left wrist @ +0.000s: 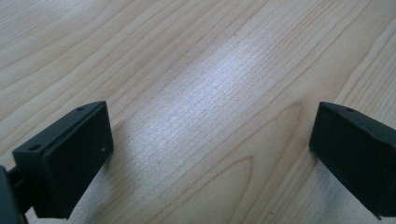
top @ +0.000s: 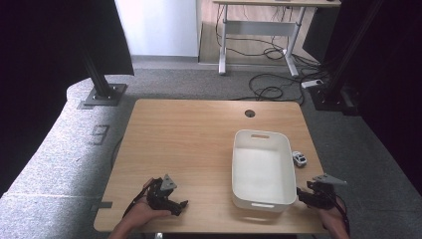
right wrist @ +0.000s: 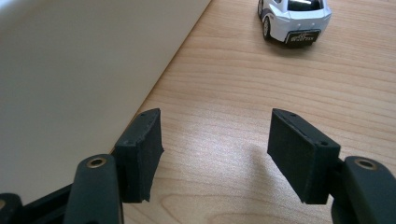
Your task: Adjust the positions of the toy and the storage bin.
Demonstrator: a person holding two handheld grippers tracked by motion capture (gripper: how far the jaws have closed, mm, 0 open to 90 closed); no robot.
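A small white toy car (top: 299, 159) stands on the wooden table just right of a white plastic bin (top: 244, 199). In the right gripper view the toy car (right wrist: 293, 18) sits ahead, its rear facing me, with the bin's outer wall (right wrist: 84, 70) along the left. My right gripper (right wrist: 215, 144) is open over bare wood, nothing between its jaws; in the high view my right gripper (top: 307, 195) rests near the table's front right corner. My left gripper (top: 176, 205) lies near the front left edge, and in its own view the left gripper (left wrist: 210, 149) stands open over bare tabletop.
The table (top: 189, 139) has a round cable hole (top: 250, 113) at its back edge. Behind it lie grey carpet, a black stand base (top: 103, 94) at the left, loose cables (top: 268, 89) and a desk frame (top: 259, 30) farther back.
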